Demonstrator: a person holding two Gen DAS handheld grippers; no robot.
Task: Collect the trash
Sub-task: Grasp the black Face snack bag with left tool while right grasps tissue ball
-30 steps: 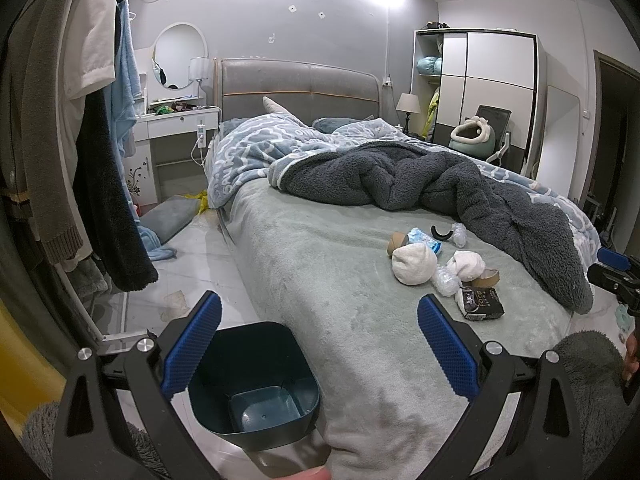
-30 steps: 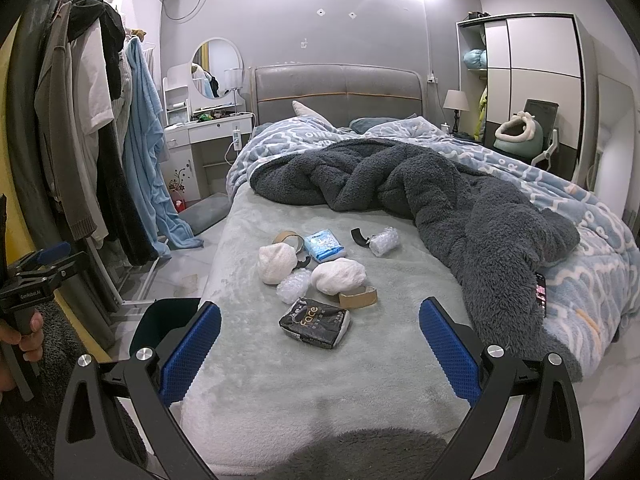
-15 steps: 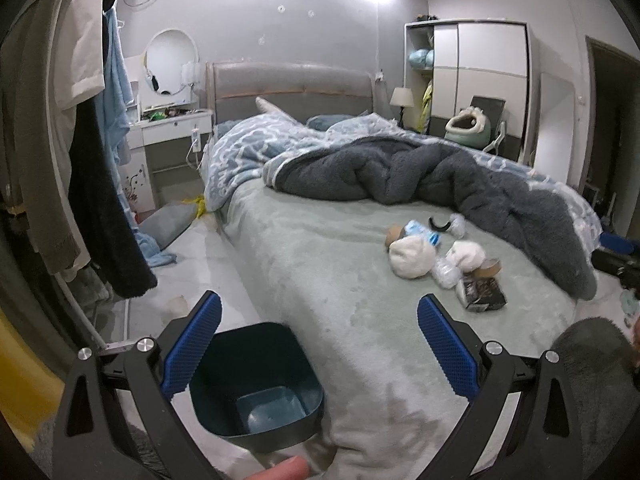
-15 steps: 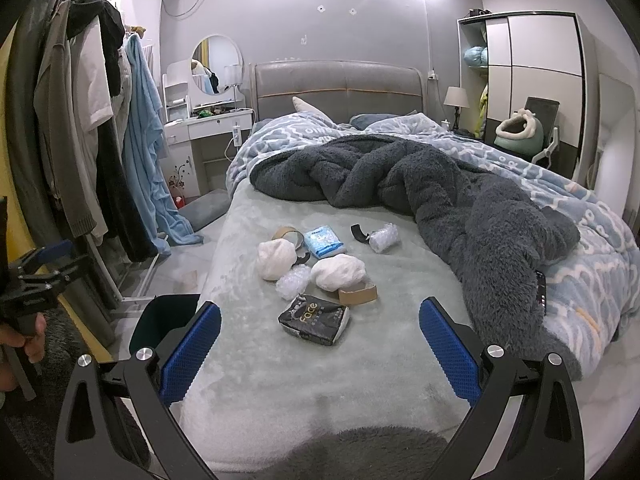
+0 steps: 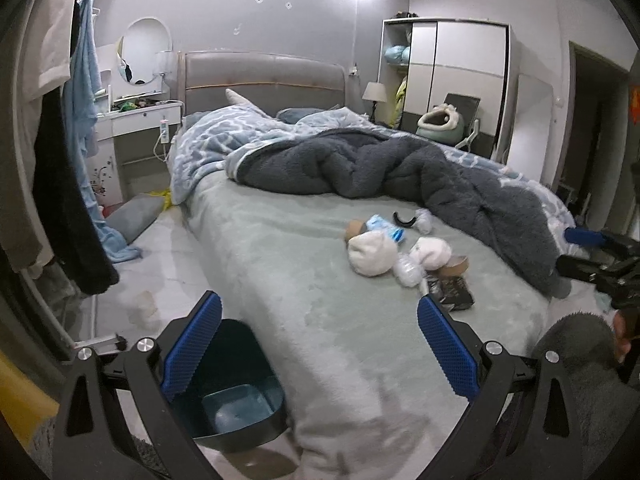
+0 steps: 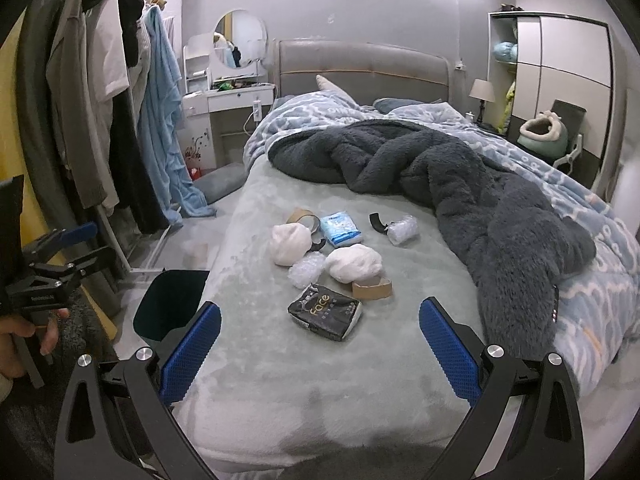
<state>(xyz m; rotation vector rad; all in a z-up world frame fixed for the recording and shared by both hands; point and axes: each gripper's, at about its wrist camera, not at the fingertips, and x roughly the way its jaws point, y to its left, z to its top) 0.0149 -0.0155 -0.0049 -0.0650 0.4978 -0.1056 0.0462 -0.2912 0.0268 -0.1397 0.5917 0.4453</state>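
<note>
Bed (image 6: 280, 360), black packet (image 6: 325, 312) beyond right gripper's (image 6: 320, 350) spread jaws

The black packet (image 6: 325, 312) lying on the bed (image 6: 260, 360) carries the word "Face" in pale letters; its smaller print is too small to read.

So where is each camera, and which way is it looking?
Left wrist view: sits on the left gripper near the bed's foot corner, above the bin, facing the headboard; shows its open blue fingers and the right gripper at the right edge.
Right wrist view: sits on the right gripper at the foot of the bed, facing the trash pile; shows its open fingers, the left gripper and a hand.
Both show the black Face packet, bin and bed.
</note>
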